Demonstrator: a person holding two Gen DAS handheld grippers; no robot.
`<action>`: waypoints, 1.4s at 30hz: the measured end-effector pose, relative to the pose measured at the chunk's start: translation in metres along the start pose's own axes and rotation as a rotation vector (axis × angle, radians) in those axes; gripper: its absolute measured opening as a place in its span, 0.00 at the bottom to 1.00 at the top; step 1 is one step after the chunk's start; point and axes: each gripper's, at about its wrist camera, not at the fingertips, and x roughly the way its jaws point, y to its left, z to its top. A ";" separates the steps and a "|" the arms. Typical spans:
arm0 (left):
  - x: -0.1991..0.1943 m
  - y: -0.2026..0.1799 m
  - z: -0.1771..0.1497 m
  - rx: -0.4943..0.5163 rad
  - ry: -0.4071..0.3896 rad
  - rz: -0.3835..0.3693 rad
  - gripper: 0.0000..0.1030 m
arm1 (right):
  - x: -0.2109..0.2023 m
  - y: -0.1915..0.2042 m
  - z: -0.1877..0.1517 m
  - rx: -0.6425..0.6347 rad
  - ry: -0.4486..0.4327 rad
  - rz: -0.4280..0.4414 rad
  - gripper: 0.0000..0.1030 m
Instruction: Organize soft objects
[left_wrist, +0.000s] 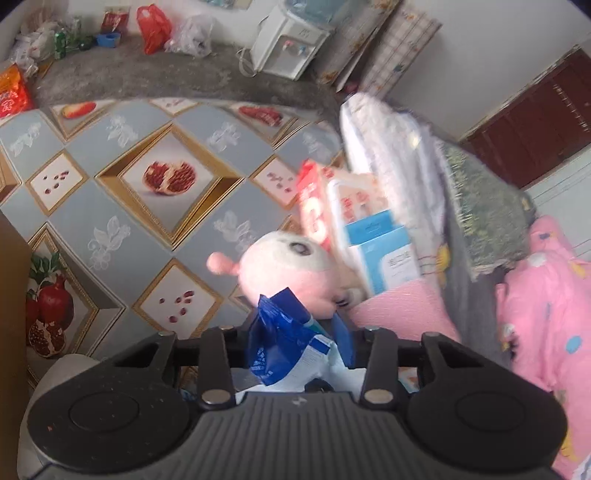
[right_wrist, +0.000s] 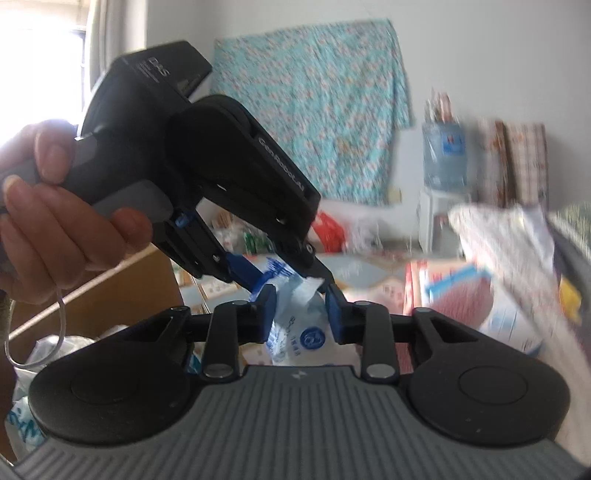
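Note:
A crinkled blue-and-white plastic packet (left_wrist: 280, 350) sits between the fingers of my left gripper (left_wrist: 295, 332), hiding most of the pads. From the right wrist view, the left gripper (right_wrist: 286, 275) comes in from the upper left, held by a person's hand (right_wrist: 55, 214), and pinches the top of the packet (right_wrist: 299, 332). My right gripper (right_wrist: 300, 314) is shut on the same packet lower down, its blue pads (right_wrist: 266, 306) pressing both sides. A pink plush toy (left_wrist: 291, 266) lies just beyond the packet on the pomegranate-print cloth (left_wrist: 147, 184).
Red-and-white boxes (left_wrist: 332, 199) and a blue-and-white box (left_wrist: 384, 254) lean against folded quilts (left_wrist: 399, 155). A pink printed blanket (left_wrist: 546, 295) lies at the right. A water dispenser (left_wrist: 291, 40) and plastic bags (left_wrist: 153, 26) stand at the back. A cardboard box (right_wrist: 129, 291) is on the left.

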 end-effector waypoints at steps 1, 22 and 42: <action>-0.006 -0.004 -0.002 0.008 -0.013 -0.008 0.38 | -0.005 0.001 0.003 -0.013 -0.016 0.006 0.19; -0.034 0.009 -0.105 0.179 0.054 0.001 0.25 | -0.129 -0.039 -0.032 0.342 0.126 0.195 0.24; 0.026 -0.019 -0.033 0.176 0.076 0.092 0.37 | -0.065 -0.127 -0.036 0.952 0.209 0.260 0.47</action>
